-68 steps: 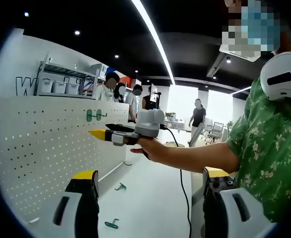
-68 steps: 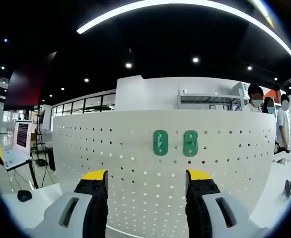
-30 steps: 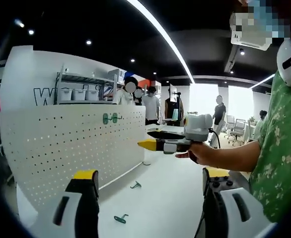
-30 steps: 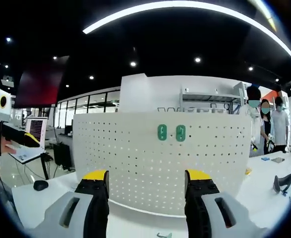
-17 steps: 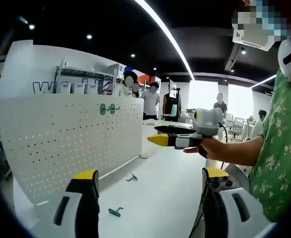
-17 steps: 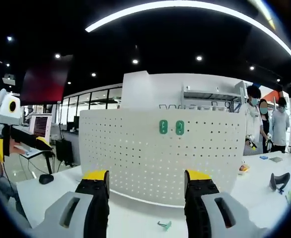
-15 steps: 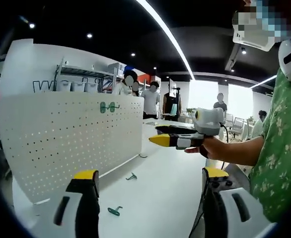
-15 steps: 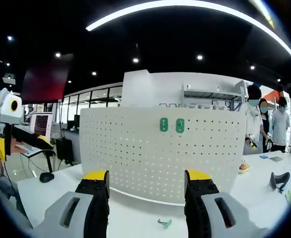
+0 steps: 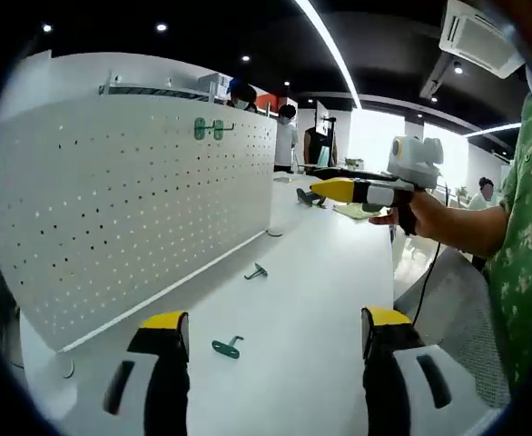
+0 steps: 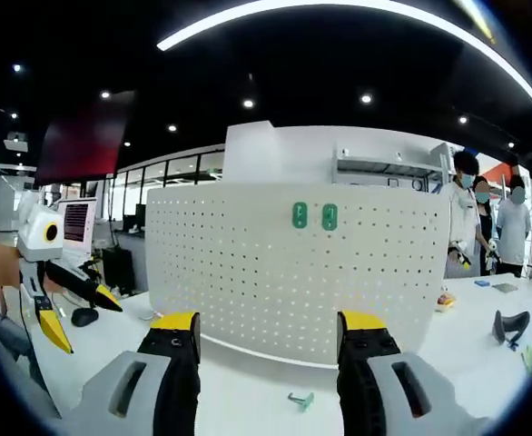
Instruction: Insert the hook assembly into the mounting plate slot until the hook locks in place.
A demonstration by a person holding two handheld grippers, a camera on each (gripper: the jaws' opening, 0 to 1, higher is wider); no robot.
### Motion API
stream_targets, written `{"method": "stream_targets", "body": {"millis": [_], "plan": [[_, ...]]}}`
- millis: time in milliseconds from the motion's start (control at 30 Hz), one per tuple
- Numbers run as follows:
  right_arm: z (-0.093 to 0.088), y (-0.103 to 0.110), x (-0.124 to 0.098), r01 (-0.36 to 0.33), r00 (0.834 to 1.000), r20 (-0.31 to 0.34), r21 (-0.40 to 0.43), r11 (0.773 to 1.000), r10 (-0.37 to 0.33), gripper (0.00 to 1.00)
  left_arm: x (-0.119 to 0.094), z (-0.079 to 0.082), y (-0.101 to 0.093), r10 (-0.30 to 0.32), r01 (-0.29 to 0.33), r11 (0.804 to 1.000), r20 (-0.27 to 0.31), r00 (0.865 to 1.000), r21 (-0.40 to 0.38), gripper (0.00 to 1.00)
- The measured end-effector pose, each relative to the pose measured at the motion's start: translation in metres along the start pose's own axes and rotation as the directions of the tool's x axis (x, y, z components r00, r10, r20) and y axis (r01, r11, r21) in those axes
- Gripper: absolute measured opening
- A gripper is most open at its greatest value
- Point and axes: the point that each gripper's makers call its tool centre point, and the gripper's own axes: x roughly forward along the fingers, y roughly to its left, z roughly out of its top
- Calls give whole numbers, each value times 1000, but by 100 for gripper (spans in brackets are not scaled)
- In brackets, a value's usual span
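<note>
On the white table (image 9: 320, 272) both tools now sit further back from the white perforated pegboard panel (image 10: 302, 272) than a second ago, and the right-gripper view has widened enough to show a small green hook (image 10: 300, 400) lying in front of the board. The left tool (image 9: 270, 331) has swung low toward the table, so a loose hook looks like the next target; no insertion is under way.

Two green oval mounting plates (image 10: 313, 216) hang side by side near the panel's top edge, each apparently already carrying a hook. Two loose hooks lie on the table in the left gripper view: a green one (image 9: 227, 346) near the left tool and a greyer one (image 9: 256, 271) further along the board's foot.

Both tools are spread wide and hold nothing; the right tool (image 10: 268, 331) faces the panel squarely, well apart from it.
</note>
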Motion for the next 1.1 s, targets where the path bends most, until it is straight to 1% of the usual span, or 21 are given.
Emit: {"method": "stream_targets", "body": {"millis": [67, 167, 300, 433, 533, 633, 667, 700, 767, 833, 900, 967, 1000, 1100], "plan": [[-2, 0, 0, 1, 1000, -6, 0, 1000, -1, 61, 8, -12, 9, -5, 5, 1000, -35, 999, -7, 77], [-5, -1, 1, 3, 1000, -13, 0, 1000, -3, 61, 16, -20, 14, -15, 14, 1000, -59, 998, -10, 75], [-9, -3, 2, 7, 1000, -22, 0, 1000, -7, 61, 31, -33, 23, -22, 21, 1000, -108, 994, -7, 72], [-12, -2, 5, 6, 1000, -27, -1, 1000, -6, 61, 46, -39, 30, -37, 39, 999, -140, 989, 9, 70], [-13, -2, 6, 5, 1000, -30, -5, 1000, -5, 61, 55, -45, 38, -43, 50, 998, -178, 983, 31, 68], [-14, -2, 7, 3, 999, -34, -5, 1000, -3, 61, 62, -57, 48, -52, 79, 992, -254, 966, 96, 65], [-15, -2, 7, 3, 999, -36, -7, 1000, -3, 61, 62, -58, 49, -53, 84, 991, -262, 964, 107, 64], [-16, -2, 7, 4, 999, -38, -8, 1000, -5, 61, 64, -61, 51, -60, 101, 986, -286, 956, 130, 63], [-19, -5, 7, 9, 999, -41, -6, 1000, -9, 61, 67, -66, 59, -56, 115, 979, -321, 945, 167, 59], [-22, -7, 8, 15, 999, -46, -1, 1000, -15, 61, 69, -67, 61, -66, 133, 974, -332, 941, 183, 54], [-24, -9, 8, 20, 998, -52, -1, 1000, -20, 61, 73, -68, 64, -80, 159, 965, -344, 936, 209, 48], [-26, -9, 8, 21, 998, -56, 4, 1000, -21, 60, 77, -73, 65, -92, 193, 950, -370, 924, 245, 41], [-27, -9, 8, 22, 998, -57, 4, 1000, -22, 60, 79, -76, 68, -90, 211, 938, -393, 915, 276, 39], [-29, -8, 8, 23, 998, -62, 8, 1000, -22, 60, 83, -81, 70, -99, 256, 910, -428, 898, 326, 33]]}}
